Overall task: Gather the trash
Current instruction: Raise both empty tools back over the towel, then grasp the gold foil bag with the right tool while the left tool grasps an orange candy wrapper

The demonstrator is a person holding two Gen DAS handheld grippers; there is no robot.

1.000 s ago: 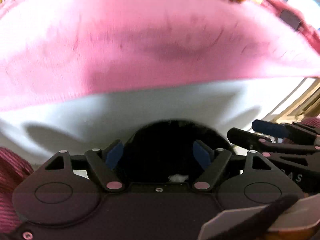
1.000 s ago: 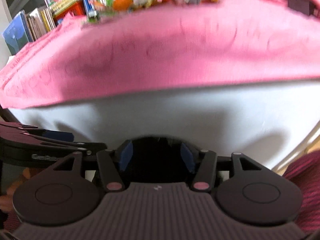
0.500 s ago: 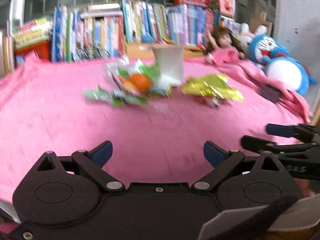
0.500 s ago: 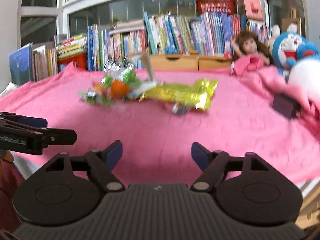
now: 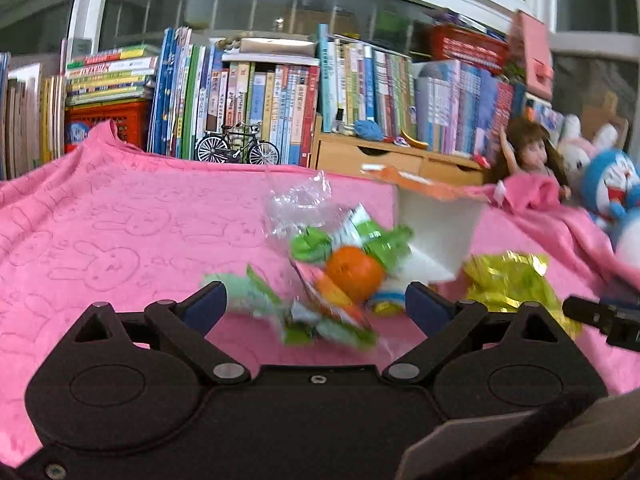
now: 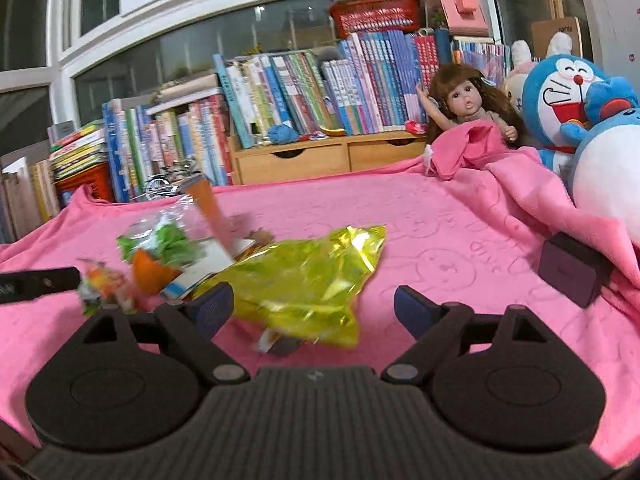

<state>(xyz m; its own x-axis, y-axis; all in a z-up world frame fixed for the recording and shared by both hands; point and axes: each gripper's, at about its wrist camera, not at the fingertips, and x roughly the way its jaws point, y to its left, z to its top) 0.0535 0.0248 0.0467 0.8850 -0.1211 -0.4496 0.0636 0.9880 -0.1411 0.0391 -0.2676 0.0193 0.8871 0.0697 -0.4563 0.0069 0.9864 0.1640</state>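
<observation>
A heap of trash lies on the pink blanket [image 5: 100, 240]. It holds green and orange snack wrappers [image 5: 340, 268], a clear plastic bag [image 5: 296, 208], a white open carton [image 5: 436, 224] and a crumpled yellow foil bag [image 6: 308, 280]. My left gripper [image 5: 316, 304] is open, with the wrappers lying between and just beyond its fingertips. My right gripper [image 6: 310, 306] is open too, its fingers on either side of the yellow foil bag [image 5: 512, 284]. Neither gripper holds anything. The right gripper's tip shows at the right edge of the left wrist view.
A small dark box [image 6: 572, 276] sits on the blanket at the right. A doll [image 6: 468, 112] and blue plush toys [image 6: 568, 100] lean behind it. Rows of books [image 5: 260, 96], wooden drawers [image 6: 312, 160] and a toy bicycle [image 5: 236, 148] line the back.
Both grippers have risen from below the bed's edge and moved forward over the blanket; the trash heap now lies close in front of their open fingers.
</observation>
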